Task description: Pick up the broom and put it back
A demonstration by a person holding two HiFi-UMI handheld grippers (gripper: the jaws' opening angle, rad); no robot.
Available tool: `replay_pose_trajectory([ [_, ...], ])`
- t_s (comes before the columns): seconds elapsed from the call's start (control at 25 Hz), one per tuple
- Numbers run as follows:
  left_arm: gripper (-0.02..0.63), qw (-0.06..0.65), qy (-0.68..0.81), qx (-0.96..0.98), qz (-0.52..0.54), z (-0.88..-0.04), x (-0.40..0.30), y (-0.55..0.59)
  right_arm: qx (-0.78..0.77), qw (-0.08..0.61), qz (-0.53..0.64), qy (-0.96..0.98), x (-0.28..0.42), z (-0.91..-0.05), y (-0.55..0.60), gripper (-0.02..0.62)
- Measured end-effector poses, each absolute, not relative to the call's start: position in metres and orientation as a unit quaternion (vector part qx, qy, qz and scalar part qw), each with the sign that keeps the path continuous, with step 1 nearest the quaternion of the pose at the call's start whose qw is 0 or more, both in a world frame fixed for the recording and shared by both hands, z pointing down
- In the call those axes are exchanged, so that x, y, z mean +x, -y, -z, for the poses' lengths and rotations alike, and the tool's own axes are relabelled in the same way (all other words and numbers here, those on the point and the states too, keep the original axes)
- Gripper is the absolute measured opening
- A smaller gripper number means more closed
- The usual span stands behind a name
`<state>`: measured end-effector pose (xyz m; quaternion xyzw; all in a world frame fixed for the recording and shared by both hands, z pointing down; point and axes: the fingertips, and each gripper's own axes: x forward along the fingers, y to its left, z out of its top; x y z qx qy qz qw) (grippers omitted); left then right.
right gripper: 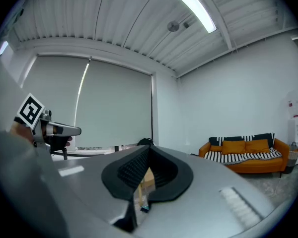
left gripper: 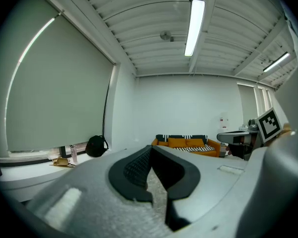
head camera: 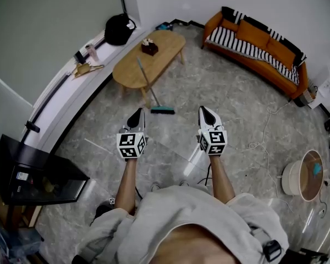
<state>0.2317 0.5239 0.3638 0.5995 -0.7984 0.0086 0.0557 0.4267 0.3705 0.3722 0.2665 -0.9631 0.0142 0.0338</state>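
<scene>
Teal-headed broom (head camera: 149, 88) leans on the wooden table (head camera: 165, 43) at twelve o'clock from both grippers. Its handle rises toward eleven o'clock and its head rests on the floor. The left gripper (head camera: 136, 114) and right gripper (head camera: 205, 112) are closed and empty.

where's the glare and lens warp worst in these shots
Head view: fisheye bends the long white window ledge into an arc, and light streaks glare off the glossy grey marble floor. Left gripper view: dark round vignette at the corners, and the ceiling tube light is blown out. Right gripper view: same vignette, its ceiling tube light also overexposed.
</scene>
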Motion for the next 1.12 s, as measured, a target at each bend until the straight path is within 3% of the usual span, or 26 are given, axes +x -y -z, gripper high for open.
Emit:
replay_pose_trajectory([
  [0.64, 0.002, 0.068, 0.812, 0.579, -0.007, -0.375, 0.285, -0.502, 0.24, 0.049, -0.011, 0.97, 0.466, -0.38, -0.337, 0.002],
  [1.12, 0.0, 0.082, 0.818, 0.57, 0.0, -0.394, 0.244, -0.482, 0.208, 0.049, -0.017, 0.977, 0.421, -0.395, -0.318, 0.002],
])
